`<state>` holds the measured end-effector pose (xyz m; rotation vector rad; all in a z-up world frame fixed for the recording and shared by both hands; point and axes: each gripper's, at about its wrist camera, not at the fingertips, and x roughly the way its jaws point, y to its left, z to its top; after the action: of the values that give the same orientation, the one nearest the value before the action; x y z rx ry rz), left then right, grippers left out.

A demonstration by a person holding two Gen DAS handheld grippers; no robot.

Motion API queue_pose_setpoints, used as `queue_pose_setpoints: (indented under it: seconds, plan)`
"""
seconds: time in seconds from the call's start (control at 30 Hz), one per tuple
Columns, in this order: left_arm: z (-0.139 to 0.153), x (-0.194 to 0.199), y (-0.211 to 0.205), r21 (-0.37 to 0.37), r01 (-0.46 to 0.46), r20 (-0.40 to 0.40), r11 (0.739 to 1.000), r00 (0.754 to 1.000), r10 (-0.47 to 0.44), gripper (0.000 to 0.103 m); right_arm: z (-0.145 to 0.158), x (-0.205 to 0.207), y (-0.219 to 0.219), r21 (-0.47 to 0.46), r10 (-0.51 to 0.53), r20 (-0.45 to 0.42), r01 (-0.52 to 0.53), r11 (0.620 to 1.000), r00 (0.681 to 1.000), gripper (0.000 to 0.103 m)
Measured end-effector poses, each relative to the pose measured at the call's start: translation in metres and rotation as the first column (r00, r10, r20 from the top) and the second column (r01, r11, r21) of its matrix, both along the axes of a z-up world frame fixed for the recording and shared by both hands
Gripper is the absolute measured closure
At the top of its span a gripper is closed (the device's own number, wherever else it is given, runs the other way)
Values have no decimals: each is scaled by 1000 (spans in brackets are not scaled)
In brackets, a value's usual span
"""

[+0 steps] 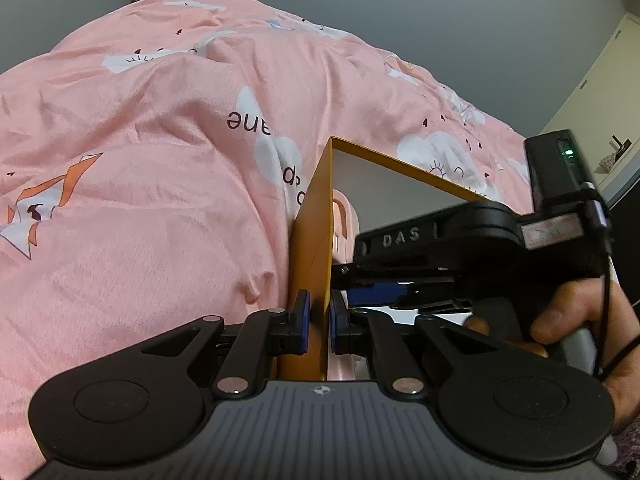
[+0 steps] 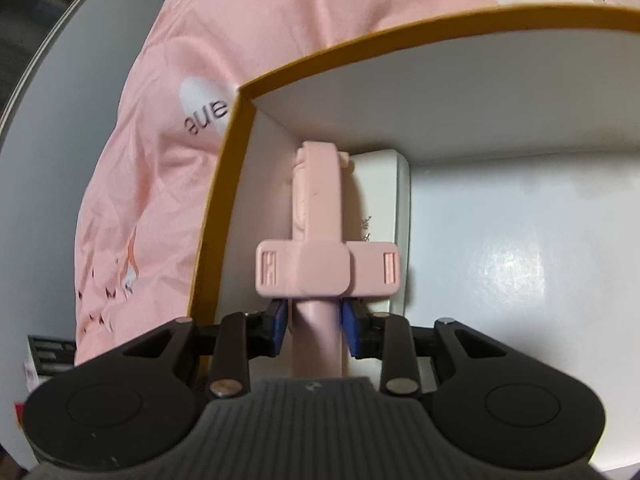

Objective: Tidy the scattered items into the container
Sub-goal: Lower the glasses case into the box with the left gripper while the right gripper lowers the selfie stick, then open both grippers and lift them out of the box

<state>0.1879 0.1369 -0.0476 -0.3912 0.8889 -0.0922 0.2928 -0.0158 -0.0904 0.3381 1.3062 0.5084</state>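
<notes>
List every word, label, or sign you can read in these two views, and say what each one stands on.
"DAS": raised letters on the right gripper body.
"ane", upside down: on a white cloud of the pink duvet; below it, print partly hidden by the orange box.
Marks on the pink tool, white item: too small to read.

We see soft, even indoor light, glare on the box floor, blurred motion, and bowed fisheye edges.
</notes>
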Motion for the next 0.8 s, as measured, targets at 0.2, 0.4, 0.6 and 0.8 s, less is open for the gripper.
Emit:
queue_pose_setpoints:
  seconds: [0.2,0.4,0.6,0.8]
  plan:
    - [0,1,-1,3,0,-1,1000,1000,0,92,18,-13,10,-124,179,113,-165,978,977,70]
    - [1,3,-5,28,-1,-9,1000,1000,1,94,22,-15,10,-178,328,120,-305,936,937,74]
    - [0,1,-3,19,-2,-2,1000,1000,2,93,26,-18,15,-161,368,181,-342,926,912,97]
    - [-1,1,-2,21,-3,-3,1000,1000,3,93,25,-13,23,-93,338,168,-327,940,926,103]
